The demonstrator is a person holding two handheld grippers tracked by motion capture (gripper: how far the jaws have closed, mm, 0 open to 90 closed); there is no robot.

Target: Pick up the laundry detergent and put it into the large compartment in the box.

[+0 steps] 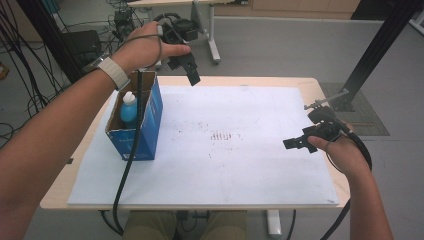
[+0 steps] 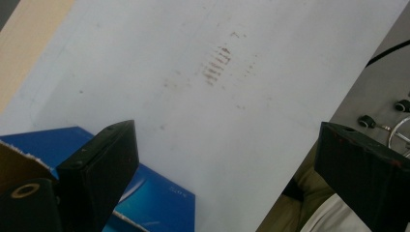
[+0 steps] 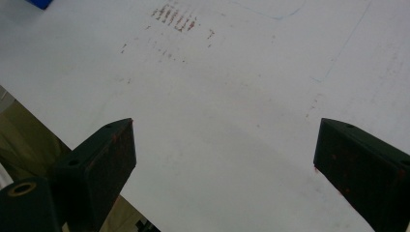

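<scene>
Bottle (image 1: 129,107) is seen standing upright inside the blue box (image 1: 150,122), which is set at the left side of the bench (image 1: 240,190). The left gripper (image 1: 191,75) is held just beyond the box with jaws spread and nothing between them. The right gripper (image 1: 295,143) is held well apart from the box, likewise spread and empty.

A: We wear a white watch band (image 1: 114,73) on our left wrist, and our arms are bare.

B: Our claws are black. A black cable (image 1: 131,150) hangs from the left claw (image 1: 193,77), and tan trousers (image 1: 150,226) cover our legs.
</scene>
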